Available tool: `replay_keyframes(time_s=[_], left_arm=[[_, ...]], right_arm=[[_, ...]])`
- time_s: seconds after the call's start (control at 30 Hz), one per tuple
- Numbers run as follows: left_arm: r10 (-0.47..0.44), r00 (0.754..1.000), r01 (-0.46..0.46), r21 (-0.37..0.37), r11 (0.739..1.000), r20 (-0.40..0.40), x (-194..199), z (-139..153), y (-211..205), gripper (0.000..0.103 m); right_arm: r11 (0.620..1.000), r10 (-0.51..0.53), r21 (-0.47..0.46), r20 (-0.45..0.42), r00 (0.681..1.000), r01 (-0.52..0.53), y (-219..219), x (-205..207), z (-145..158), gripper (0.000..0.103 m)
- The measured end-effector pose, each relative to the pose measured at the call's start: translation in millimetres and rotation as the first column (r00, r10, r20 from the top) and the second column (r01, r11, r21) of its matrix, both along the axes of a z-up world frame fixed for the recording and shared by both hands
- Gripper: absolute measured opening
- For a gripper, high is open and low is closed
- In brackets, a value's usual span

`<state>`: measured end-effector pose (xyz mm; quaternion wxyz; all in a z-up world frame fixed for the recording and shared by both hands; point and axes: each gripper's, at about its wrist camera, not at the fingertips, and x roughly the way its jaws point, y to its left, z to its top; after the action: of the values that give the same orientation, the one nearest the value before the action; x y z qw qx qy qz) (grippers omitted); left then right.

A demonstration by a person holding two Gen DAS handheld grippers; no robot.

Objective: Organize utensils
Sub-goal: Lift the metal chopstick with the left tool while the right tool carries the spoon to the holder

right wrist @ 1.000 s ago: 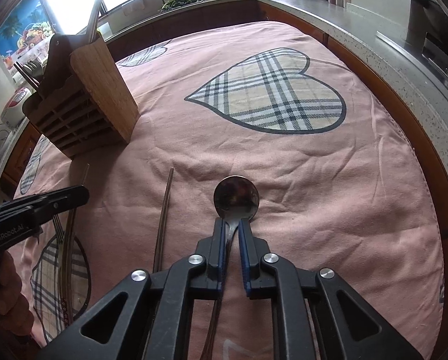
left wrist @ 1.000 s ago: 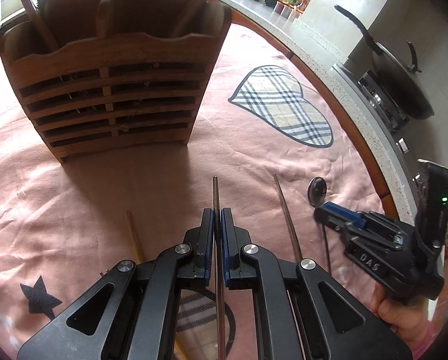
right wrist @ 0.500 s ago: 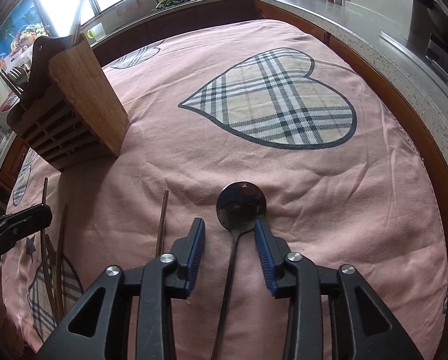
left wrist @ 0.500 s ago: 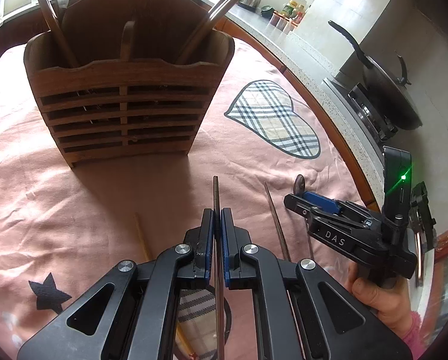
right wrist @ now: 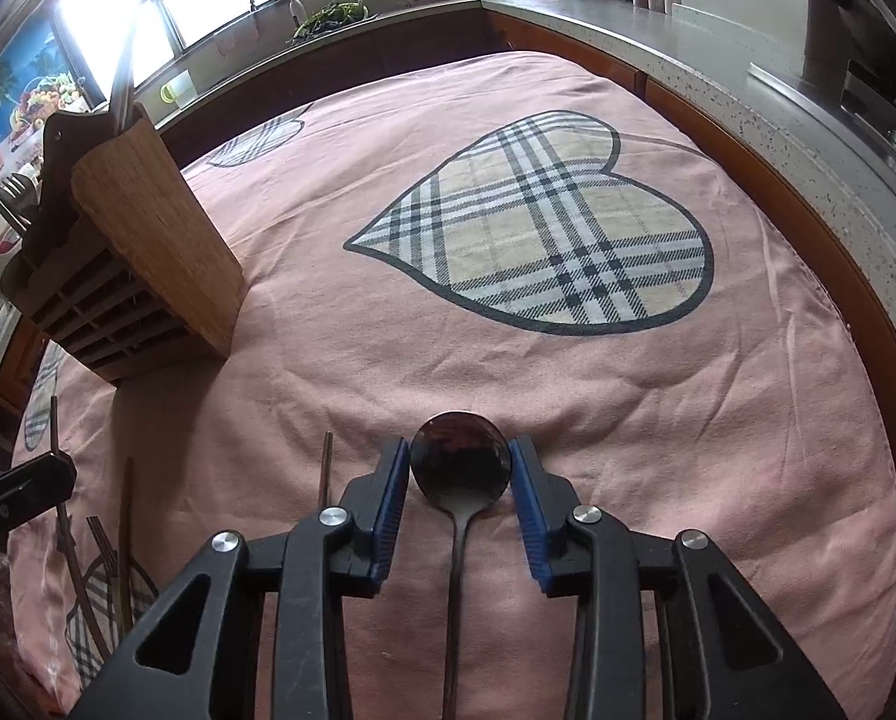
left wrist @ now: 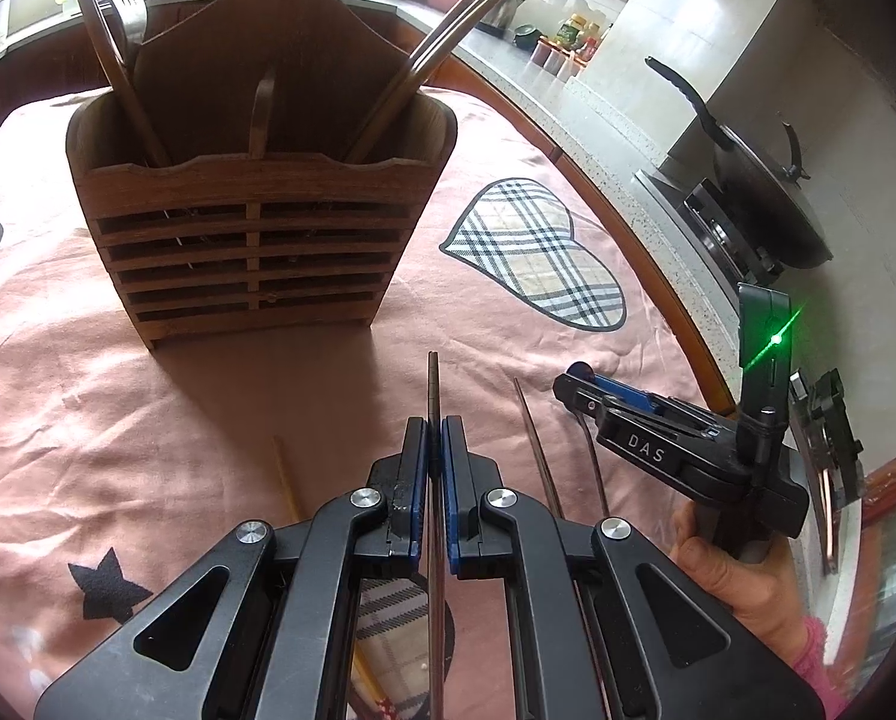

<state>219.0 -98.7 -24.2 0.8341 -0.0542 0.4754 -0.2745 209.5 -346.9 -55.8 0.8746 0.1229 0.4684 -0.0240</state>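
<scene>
My left gripper (left wrist: 434, 429) is shut on a dark chopstick (left wrist: 433, 387) and holds it above the pink cloth, pointing at the wooden utensil holder (left wrist: 255, 240). The holder contains forks (left wrist: 114, 6) on its left and chopsticks (left wrist: 441, 42) on its right. My right gripper (right wrist: 461, 465) is open, its fingers on either side of the bowl of a metal spoon (right wrist: 461, 468) that lies on the cloth. It also shows in the left wrist view (left wrist: 592, 393). Another dark chopstick (left wrist: 535, 444) lies between the two grippers, and it shows in the right wrist view (right wrist: 326, 468). The holder stands at the left there (right wrist: 147, 264).
A yellow chopstick (left wrist: 285, 480) lies on the cloth left of my left gripper. More chopsticks (right wrist: 125, 534) lie at the lower left in the right wrist view. A stone counter (left wrist: 616, 150) with a wok (left wrist: 766, 192) and stove borders the table's right edge.
My right gripper has opened, let go of the spoon and moved forward until its fingers flank the bowl. My left gripper has risen with the chopstick, bringing the holder's top into view.
</scene>
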Motion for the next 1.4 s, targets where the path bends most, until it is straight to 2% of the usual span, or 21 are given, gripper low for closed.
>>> replay_keyframes(time_s=[0.17,0.37,0.63,0.83,0.87,1.0,1.2,1.4], left_arm=[[0.008,1.000,-0.008,-0.012,1.000,0.017,-7,9,8,0.004],[0.020,0.998,-0.018,-0.034,0.999,0.064,-28,29,24,0.004],[0.047,0.990,-0.038,-0.072,0.997,0.130,-60,61,49,0.004],[0.072,0.980,-0.054,-0.099,0.994,0.183,-77,83,66,0.004],[0.078,0.979,-0.059,-0.102,0.993,0.191,-78,86,69,0.004],[0.098,0.973,-0.075,-0.114,0.991,0.209,-82,93,77,0.004],[0.125,0.967,-0.099,-0.127,0.987,0.220,-79,98,89,0.004],[0.159,0.954,-0.124,-0.149,0.981,0.254,-74,111,102,0.004]], right_arm=[[1.000,0.020,0.014,0.046,0.999,-0.020,4,-14,15,0.035],[0.999,0.048,0.017,0.135,0.990,-0.051,14,-42,52,0.035],[0.996,0.080,0.005,0.270,0.959,-0.084,28,-78,108,0.034],[0.995,0.097,-0.020,0.342,0.935,-0.096,37,-93,139,0.033],[0.995,0.098,-0.023,0.348,0.932,-0.096,39,-93,142,0.013],[0.994,0.107,-0.030,0.361,0.926,-0.104,44,-89,149,0.002],[0.992,0.126,-0.028,0.357,0.926,-0.124,52,-83,145,0.002],[0.990,0.138,-0.050,0.378,0.916,-0.129,58,-82,154,0.002]])
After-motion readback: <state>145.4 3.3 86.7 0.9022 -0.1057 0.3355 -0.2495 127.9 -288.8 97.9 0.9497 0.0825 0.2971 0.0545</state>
